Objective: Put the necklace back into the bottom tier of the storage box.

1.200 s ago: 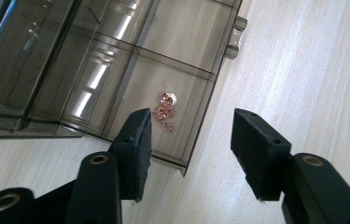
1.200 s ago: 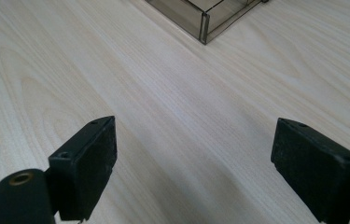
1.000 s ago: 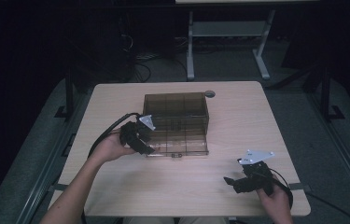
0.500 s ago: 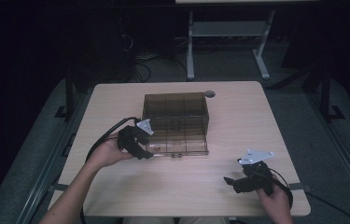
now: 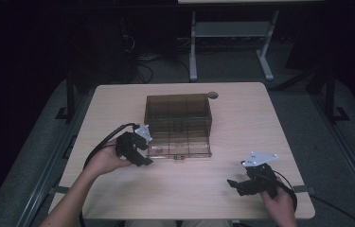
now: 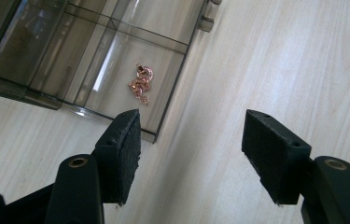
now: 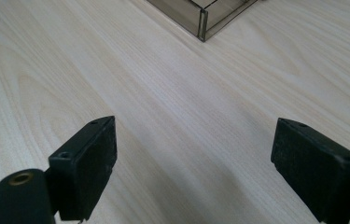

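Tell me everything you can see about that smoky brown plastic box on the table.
The compartment box is see-through, smoke-brown plastic, rectangular and low, split by thin dividers into a grid of cells. It sits flat near the middle of the light wood table. A small latch tab sticks out of its near edge. One near corner cell holds a small tangle of pinkish-gold jewellery; the other cells look empty. The left gripper hovers at that corner, jaws open, not gripping it.
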Demonstrator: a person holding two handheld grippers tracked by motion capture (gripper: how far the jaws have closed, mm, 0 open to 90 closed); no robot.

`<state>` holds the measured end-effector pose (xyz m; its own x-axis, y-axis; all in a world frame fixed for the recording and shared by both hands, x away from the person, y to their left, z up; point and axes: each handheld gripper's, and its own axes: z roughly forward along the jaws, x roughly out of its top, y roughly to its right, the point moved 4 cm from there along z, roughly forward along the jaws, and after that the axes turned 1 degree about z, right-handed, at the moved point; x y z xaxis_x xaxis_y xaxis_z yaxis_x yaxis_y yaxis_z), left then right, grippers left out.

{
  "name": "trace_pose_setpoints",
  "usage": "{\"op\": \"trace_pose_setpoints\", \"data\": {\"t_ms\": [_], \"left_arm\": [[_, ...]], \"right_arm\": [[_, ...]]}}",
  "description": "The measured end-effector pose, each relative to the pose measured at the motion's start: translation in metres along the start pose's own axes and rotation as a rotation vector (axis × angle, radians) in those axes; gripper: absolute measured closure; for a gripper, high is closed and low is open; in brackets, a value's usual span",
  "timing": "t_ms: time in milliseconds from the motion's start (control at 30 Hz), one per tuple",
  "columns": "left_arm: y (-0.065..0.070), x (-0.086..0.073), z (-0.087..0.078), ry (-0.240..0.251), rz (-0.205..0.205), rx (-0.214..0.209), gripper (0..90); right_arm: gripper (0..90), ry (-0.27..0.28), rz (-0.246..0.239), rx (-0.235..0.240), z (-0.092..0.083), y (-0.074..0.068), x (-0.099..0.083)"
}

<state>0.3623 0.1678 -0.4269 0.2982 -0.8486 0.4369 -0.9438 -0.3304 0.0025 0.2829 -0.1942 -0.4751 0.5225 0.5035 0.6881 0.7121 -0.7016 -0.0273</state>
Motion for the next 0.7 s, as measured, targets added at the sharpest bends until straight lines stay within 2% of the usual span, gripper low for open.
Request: {"op": "trace_pose_setpoints", "data": {"t_ms": [367,700], "left_arm": [[0.009,-0.007,-0.001,0.007,0.014,0.004,36.1],[0.014,-0.017,0.001,0.015,0.004,0.000,34.8]], "right_arm": [[13.8,-0.001,0.002,-0.002,0.000,0.000,0.000],[13.7,-0.002,0.005,-0.002,0.000,0.000,-0.001]]}}
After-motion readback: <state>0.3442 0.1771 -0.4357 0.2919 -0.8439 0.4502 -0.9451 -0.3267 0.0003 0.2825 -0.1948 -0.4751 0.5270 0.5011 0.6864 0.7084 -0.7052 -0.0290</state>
